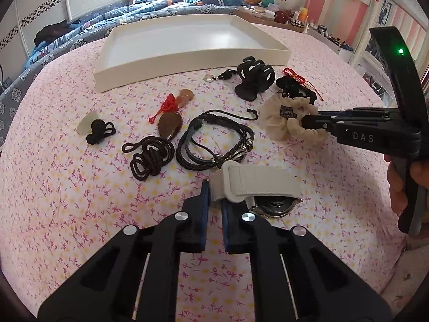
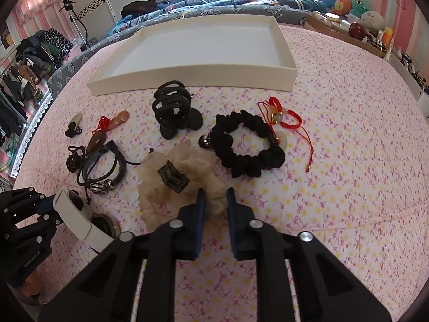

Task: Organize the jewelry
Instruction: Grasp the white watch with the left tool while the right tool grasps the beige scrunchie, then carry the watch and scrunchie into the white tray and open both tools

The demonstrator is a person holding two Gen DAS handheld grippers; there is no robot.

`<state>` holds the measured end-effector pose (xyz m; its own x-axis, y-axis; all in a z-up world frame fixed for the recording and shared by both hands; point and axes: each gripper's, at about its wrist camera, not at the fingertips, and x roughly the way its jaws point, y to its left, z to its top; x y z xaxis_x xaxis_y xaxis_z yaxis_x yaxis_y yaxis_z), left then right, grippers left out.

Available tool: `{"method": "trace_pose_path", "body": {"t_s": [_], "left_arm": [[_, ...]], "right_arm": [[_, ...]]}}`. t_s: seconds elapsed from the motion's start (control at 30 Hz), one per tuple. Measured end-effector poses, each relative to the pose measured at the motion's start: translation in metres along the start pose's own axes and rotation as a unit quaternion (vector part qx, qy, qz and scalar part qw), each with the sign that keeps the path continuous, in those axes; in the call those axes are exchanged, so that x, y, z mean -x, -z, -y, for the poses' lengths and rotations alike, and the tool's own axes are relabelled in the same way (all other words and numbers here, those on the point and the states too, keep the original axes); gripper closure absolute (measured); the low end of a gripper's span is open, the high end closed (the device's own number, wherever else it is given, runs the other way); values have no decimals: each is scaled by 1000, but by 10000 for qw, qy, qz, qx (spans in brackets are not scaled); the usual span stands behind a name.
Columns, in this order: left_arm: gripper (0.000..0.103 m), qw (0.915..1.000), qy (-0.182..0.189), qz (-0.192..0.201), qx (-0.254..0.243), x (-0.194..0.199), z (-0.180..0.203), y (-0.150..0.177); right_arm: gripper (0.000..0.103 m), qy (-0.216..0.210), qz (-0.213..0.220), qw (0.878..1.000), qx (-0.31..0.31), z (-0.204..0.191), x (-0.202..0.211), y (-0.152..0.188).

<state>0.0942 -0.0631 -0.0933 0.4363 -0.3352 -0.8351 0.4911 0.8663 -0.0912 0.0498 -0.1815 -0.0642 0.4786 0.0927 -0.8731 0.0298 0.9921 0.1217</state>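
Note:
My left gripper [image 1: 214, 201] is shut on the white strap of a watch [image 1: 257, 182], whose dark round face [image 1: 276, 206] rests on the pink bedspread. From the right wrist view, the same gripper [image 2: 51, 204] holds the watch [image 2: 77, 222] at the far left. My right gripper [image 2: 215, 198] is shut on the near edge of a cream scrunchie [image 2: 166, 187]. In the left wrist view it [image 1: 305, 124] comes in from the right and pinches that scrunchie [image 1: 278, 131]. An empty white tray [image 1: 187, 61] [image 2: 187, 77] lies beyond the jewelry.
On the bedspread lie a black claw clip [image 2: 174, 112], black scrunchie [image 2: 249, 145], red cord bracelet [image 2: 289, 123], black leather bracelets [image 1: 214, 145], coiled black cord [image 1: 150, 158], brown stone pendant [image 1: 171, 126] and pale pendant with black knot [image 1: 93, 128]. A rumpled quilt lies behind the tray.

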Motion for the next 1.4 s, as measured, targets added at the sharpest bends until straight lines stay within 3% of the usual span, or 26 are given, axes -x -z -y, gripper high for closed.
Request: {"method": "trace_pose_path", "body": {"t_s": [0.47, 0.83, 1.0, 1.13, 1.4], "left_arm": [[100, 9991, 92, 413, 5, 29, 4, -1], [101, 9965, -227, 806, -32, 69, -2, -23], [101, 9944, -360, 989, -82, 86, -22, -59], [101, 9914, -540, 1176, -198, 89, -37, -97], [101, 9912, -762, 1073, 160, 38, -86, -196]], "right_arm": [[94, -151, 556, 9981, -222, 7, 31, 0], [95, -134, 911, 9956, -162, 10, 62, -14], [95, -13, 1238, 9923, 1, 11, 81, -42], [95, 64, 1475, 9890, 91, 15, 83, -87], [95, 346, 1462, 9886, 93, 19, 26, -183]]}}
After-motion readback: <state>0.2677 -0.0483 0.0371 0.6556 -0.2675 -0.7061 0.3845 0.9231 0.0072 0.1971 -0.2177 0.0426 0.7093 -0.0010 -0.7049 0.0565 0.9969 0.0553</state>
